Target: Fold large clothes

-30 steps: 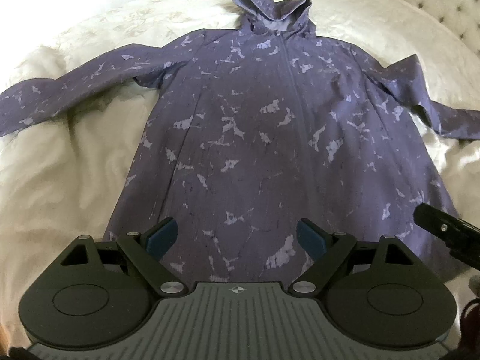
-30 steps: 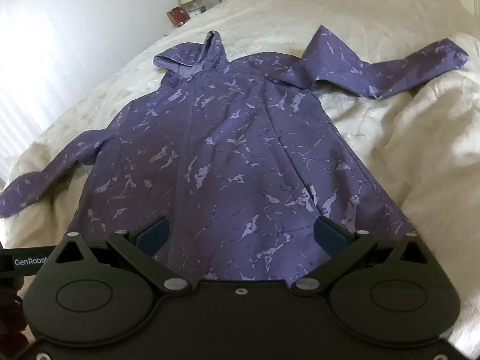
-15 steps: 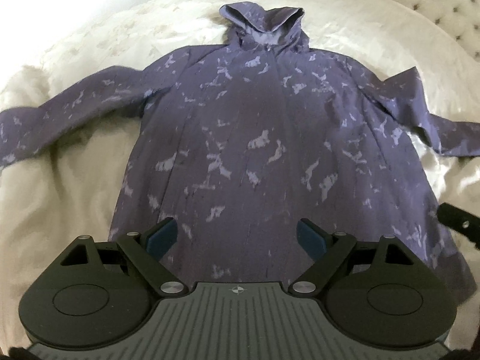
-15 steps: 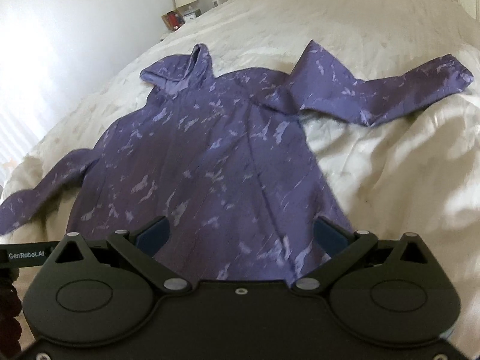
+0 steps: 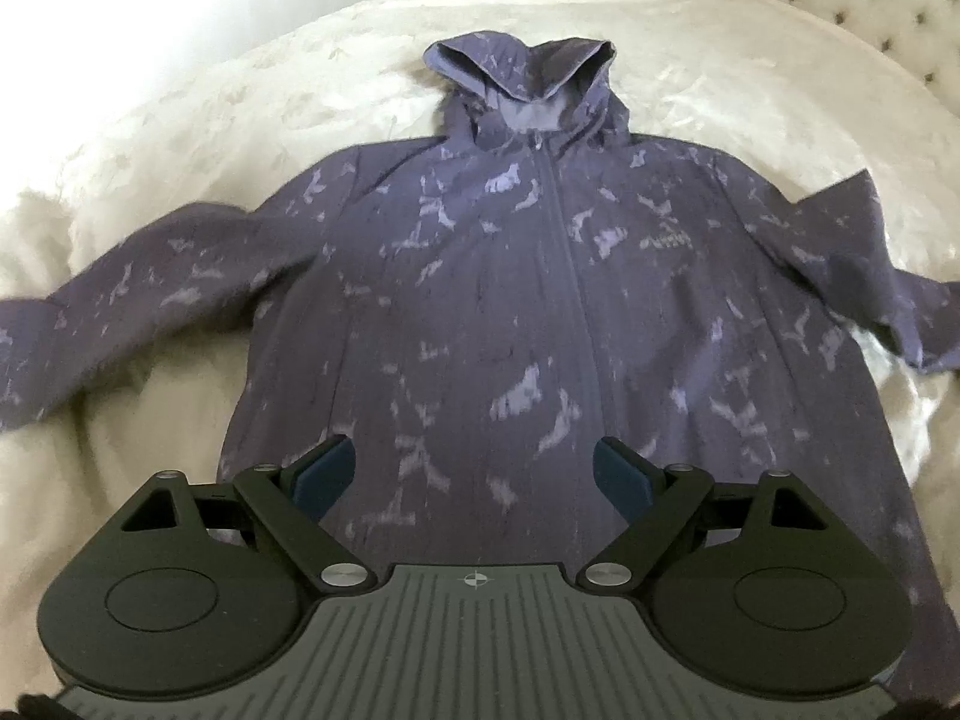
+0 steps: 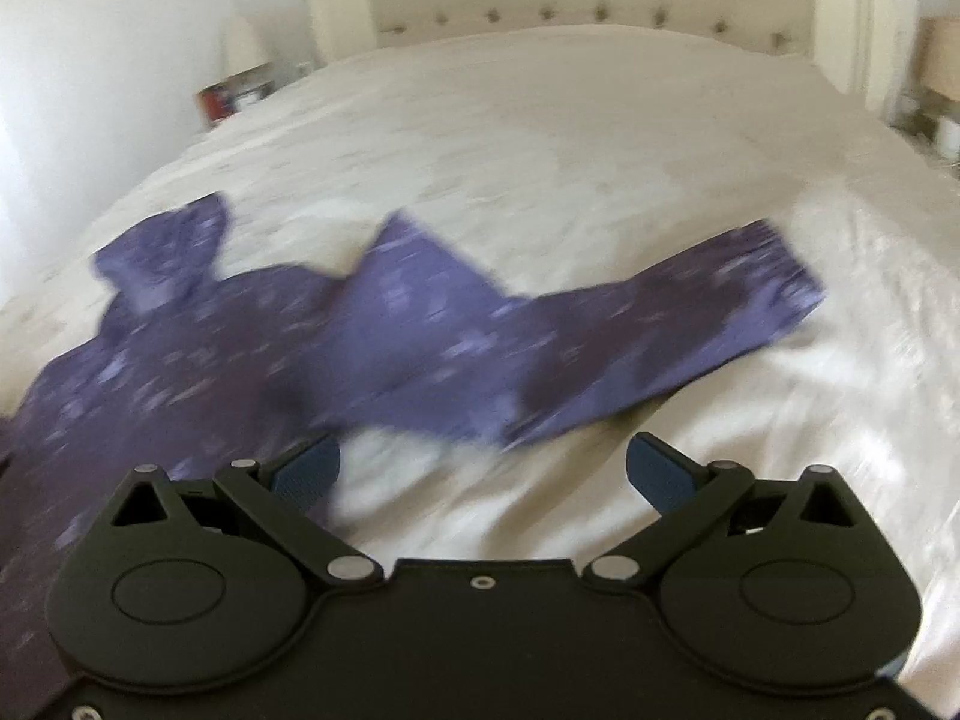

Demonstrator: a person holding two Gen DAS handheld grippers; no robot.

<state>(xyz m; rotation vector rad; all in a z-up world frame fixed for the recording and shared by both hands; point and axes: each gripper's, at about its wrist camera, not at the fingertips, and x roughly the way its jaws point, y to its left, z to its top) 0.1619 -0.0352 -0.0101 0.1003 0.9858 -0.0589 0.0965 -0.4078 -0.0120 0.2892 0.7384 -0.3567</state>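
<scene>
Both grippers gape empty: left gripper [image 5: 474,474] has the purple jacket [image 5: 540,300] at twelve o'clock; right gripper [image 6: 483,471] sees its sleeve [image 6: 660,330] at one o'clock on the bed [image 6: 600,150].

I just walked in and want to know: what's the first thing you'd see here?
A big purple hooded jacket lies spread flat, front up, across a cream bed, sleeves flung wide. Its hood points toward the tufted headboard. Both hand-held grippers, left and right, hang open and hold nothing.
</scene>
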